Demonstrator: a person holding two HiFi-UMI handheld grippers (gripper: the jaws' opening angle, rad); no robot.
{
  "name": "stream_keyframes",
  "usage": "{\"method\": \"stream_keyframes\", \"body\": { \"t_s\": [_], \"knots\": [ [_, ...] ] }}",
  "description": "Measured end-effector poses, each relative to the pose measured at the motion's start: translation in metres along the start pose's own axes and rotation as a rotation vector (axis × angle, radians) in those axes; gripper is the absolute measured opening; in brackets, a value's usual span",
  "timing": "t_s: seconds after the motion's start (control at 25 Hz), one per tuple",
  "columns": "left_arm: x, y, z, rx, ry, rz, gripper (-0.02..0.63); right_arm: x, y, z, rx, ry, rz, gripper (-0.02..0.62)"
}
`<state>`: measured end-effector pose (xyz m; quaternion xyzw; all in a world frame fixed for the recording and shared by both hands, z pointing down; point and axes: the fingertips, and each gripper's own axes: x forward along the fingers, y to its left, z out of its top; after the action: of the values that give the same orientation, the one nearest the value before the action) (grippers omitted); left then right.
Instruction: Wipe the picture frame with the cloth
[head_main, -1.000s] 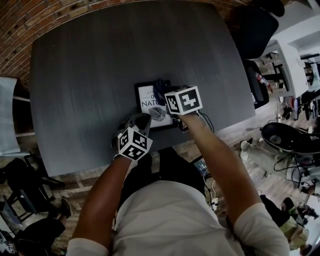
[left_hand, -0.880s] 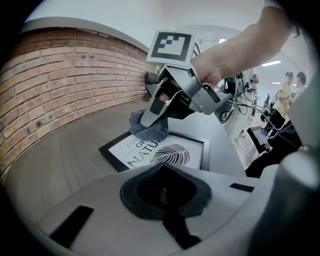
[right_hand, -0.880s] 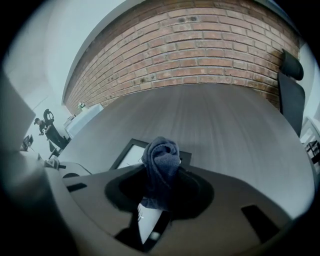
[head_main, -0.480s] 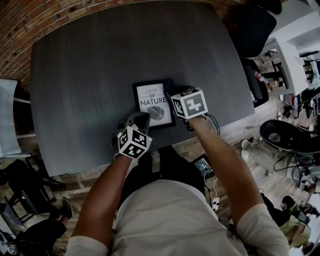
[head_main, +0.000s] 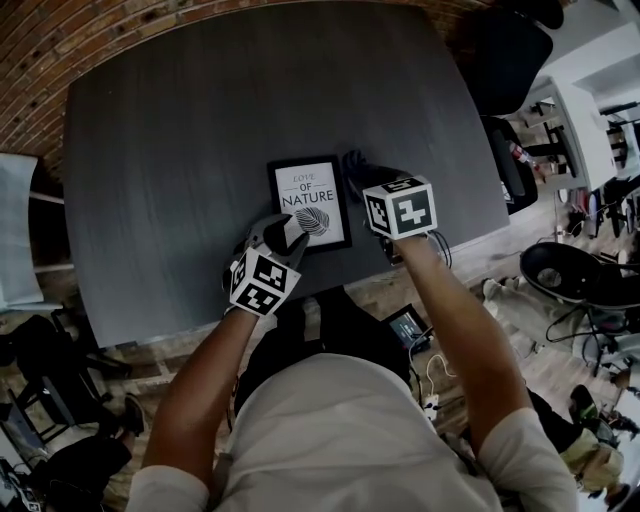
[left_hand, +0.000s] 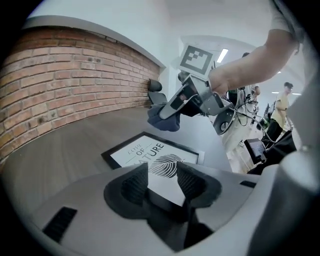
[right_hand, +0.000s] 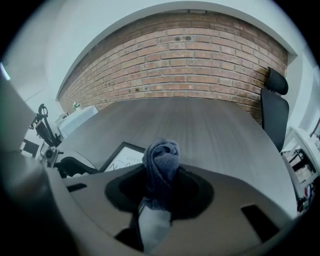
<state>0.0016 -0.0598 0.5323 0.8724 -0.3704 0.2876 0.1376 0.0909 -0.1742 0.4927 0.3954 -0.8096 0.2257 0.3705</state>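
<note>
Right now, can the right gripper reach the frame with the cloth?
Probably yes. The right gripper holds the cloth raised just beside the frame, which lies flat on the table. Nothing stands between them, and most of its face is bare.

The words "LOVE OF NATURE" are being displayed on the white print inside the picture frame (head_main: 309, 203) on the counter; no other writing is being made out.

Red brick wall (right_hand: 190, 55) behind a dark grey table (head_main: 180, 140), black office chair (right_hand: 275, 107) beside it
</note>
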Motion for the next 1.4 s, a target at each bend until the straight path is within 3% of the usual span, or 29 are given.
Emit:
{"method": "stream_keyframes", "body": {
  "t_s": [0.16,0.44,0.64,0.88,1.08,1.4],
  "knots": [
    [-0.013,-0.006,-0.012,0.051,0.023,0.0,0.279,0.002,0.031,0.002,-0.001,-0.013,0.075,0.125],
    [-0.017,-0.004,-0.034,-0.006,0.069,0.038,0.333,0.016,0.114,-0.004,0.011,-0.005,0.269,0.126],
    [-0.015,-0.002,-0.037,-0.072,0.074,0.024,0.337,0.029,0.155,-0.009,0.026,0.02,0.357,0.126],
    [-0.012,0.001,-0.039,-0.169,0.062,0.017,0.341,0.047,0.151,-0.026,0.039,0.066,0.347,0.126],
    [-0.014,0.002,-0.043,-0.199,0.078,0.031,0.341,0.046,0.143,-0.031,-0.021,0.089,0.308,0.126],
    [-0.016,0.004,-0.043,-0.219,0.083,0.032,0.341,0.04,0.124,-0.043,-0.031,0.114,0.255,0.126]
  ]
}}
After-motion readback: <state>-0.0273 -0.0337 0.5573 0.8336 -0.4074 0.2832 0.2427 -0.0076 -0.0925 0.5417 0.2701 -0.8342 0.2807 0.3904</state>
